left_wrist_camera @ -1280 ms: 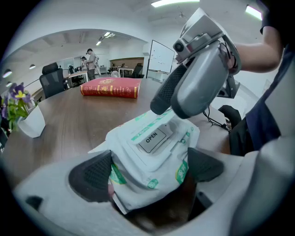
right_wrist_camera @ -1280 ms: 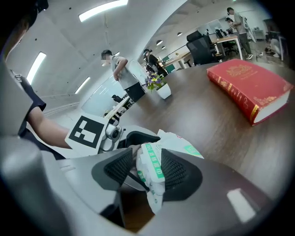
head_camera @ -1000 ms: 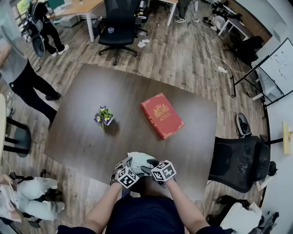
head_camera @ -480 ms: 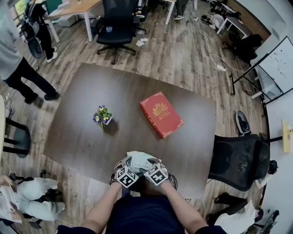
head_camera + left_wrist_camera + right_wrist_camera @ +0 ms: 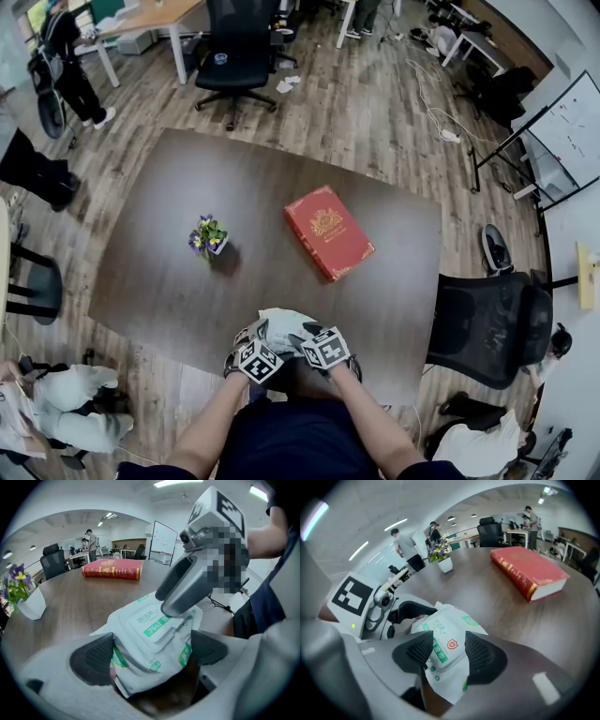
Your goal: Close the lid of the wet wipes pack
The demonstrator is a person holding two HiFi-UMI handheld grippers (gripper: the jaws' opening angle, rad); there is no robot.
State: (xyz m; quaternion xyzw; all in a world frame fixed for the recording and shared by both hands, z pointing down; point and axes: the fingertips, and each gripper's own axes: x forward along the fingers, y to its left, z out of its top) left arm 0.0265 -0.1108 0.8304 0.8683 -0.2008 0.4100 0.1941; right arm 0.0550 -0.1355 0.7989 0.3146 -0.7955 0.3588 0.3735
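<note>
One wet wipes pack (image 5: pixel 150 637) is held at the near edge of the single dark wooden table (image 5: pixel 281 178). It is gripped across its near end by the left gripper (image 5: pixel 152 651), whose two pads (image 5: pixel 93 658) are set wide and pressed into the pack's crumpled sides. The right gripper (image 5: pixel 449 653) is brought against the pack from the opposite side. Its jaws have just been closing and are drawn nearly together; a corner of the pack's one white lid (image 5: pixel 440 641) is seen between them. The tips are laid on that lid, which is shown lying flat on the pack's top. Two marker cubes (image 5: pixel 260 363) are counted, one on each gripper, side by side and almost touching. One red book (image 5: pixel 329 232) is laid flat well beyond the right gripper, ahead and slightly to its right. One small flower pot (image 5: pixel 210 236) with purple and yellow blooms is placed well ahead of the left gripper, off to its left. The book and the pot are kept well apart from each other and from the pack
</note>
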